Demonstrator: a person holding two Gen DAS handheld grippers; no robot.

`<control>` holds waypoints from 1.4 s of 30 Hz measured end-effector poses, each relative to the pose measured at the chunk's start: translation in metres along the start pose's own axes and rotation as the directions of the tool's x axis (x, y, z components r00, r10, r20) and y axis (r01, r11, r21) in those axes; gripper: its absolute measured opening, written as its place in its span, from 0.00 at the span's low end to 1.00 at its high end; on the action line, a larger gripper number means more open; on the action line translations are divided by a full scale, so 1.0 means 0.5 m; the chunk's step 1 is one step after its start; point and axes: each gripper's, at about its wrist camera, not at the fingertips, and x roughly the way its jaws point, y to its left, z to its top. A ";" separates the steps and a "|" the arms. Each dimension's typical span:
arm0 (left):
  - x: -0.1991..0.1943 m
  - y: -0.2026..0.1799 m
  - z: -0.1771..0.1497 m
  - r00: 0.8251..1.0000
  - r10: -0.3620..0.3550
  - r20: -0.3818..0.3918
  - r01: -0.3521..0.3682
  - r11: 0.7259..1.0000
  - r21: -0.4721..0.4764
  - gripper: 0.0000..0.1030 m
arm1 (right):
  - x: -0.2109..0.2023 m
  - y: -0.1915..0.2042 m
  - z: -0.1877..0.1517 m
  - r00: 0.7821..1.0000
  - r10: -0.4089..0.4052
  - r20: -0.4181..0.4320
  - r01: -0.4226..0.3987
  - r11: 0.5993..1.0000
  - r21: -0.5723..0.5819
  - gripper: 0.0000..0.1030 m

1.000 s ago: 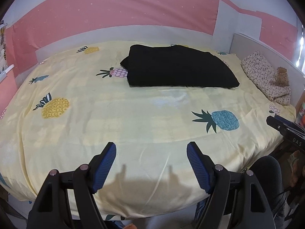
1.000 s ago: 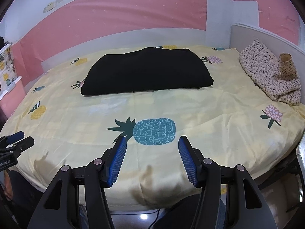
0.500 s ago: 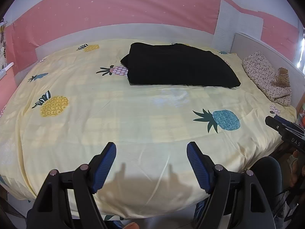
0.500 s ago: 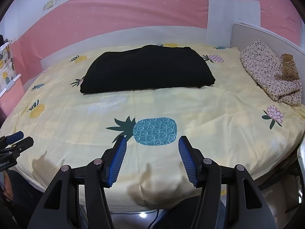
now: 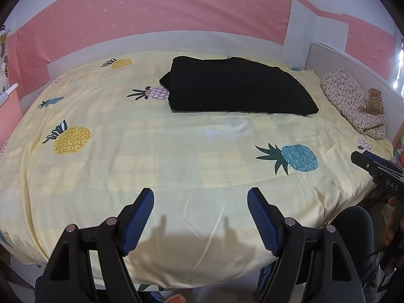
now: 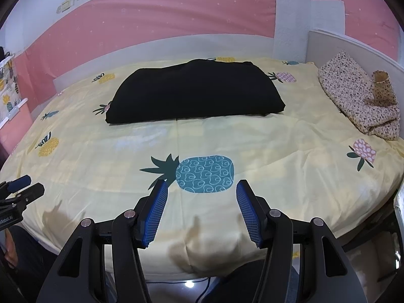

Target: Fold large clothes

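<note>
A black garment lies folded into a flat rectangle on the far half of the bed, well beyond both grippers. My left gripper hangs open over the near edge of the yellow sheet, nothing between its blue pads. Over the same near edge, just short of a blue pineapple print, my right gripper is open and empty too. Each gripper shows at the side of the other's view: the right gripper and the left gripper.
The yellow sheet with pineapple prints covers the whole bed. A floral bundle of cloth with a small tan tube lies at the right by a white headboard. A pink and white wall runs behind.
</note>
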 end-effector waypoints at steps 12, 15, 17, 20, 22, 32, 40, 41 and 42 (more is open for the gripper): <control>0.001 -0.007 0.001 1.000 0.010 -0.004 -0.010 1.000 0.002 0.76 | 0.000 -0.001 0.002 1.000 -0.003 -0.004 0.003 1.000 0.003 0.56; 0.001 -0.005 0.001 1.000 0.003 -0.005 -0.003 1.000 -0.002 0.76 | 0.001 -0.001 0.003 1.000 -0.004 -0.005 0.004 1.000 0.002 0.56; 0.001 -0.005 0.000 1.000 -0.001 -0.005 0.001 1.000 -0.005 0.76 | 0.000 -0.001 0.003 1.000 -0.004 -0.005 0.004 1.000 0.003 0.56; 0.002 -0.008 0.000 1.000 -0.001 -0.008 0.001 1.000 -0.003 0.76 | 0.001 0.001 0.003 1.000 -0.006 -0.006 0.006 1.000 0.004 0.56; 0.002 -0.008 0.000 1.000 -0.005 -0.009 0.005 1.000 -0.004 0.76 | 0.003 0.001 0.005 1.000 -0.006 -0.008 0.006 1.000 0.002 0.56; 0.004 -0.012 0.002 1.000 0.010 -0.007 -0.010 1.000 0.001 0.76 | 0.006 0.005 0.006 1.000 -0.006 -0.005 0.006 1.000 -0.003 0.56; 0.011 -0.017 0.001 1.000 0.001 -0.023 -0.001 1.000 0.006 0.76 | 0.006 0.008 0.007 1.000 -0.005 -0.005 0.005 1.000 -0.006 0.56; 0.011 -0.018 0.000 1.000 0.005 -0.024 -0.005 1.000 0.008 0.76 | 0.006 0.008 0.007 1.000 -0.006 -0.005 0.006 1.000 -0.006 0.56; 0.012 -0.019 0.000 1.000 0.006 -0.025 -0.006 1.000 0.010 0.76 | 0.006 0.008 0.007 1.000 -0.005 -0.005 0.005 1.000 -0.005 0.56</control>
